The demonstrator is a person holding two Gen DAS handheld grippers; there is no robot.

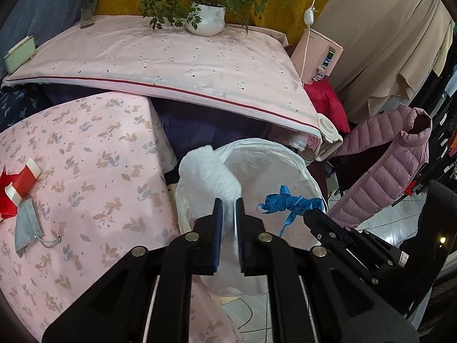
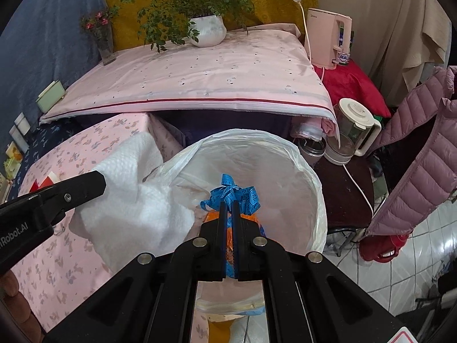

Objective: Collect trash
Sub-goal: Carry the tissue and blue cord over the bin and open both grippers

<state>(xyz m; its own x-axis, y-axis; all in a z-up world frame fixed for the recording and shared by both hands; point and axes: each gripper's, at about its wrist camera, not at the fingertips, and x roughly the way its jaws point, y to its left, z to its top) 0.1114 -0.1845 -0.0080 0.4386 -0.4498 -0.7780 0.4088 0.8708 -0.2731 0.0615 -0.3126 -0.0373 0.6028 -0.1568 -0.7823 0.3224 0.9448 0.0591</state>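
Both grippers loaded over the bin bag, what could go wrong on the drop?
1. The white paper towel in the left gripper hangs partly outside the bag rim; it may land on the pink tablecloth.
2. The blue ribbon in the right gripper is tangled and could snag on the pads.

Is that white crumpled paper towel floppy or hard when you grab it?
Probably floppy: the white crumpled paper towel sags in soft folds from the left gripper. It looks light, since a thin pinch seems enough. It could tear easily, being thin paper.
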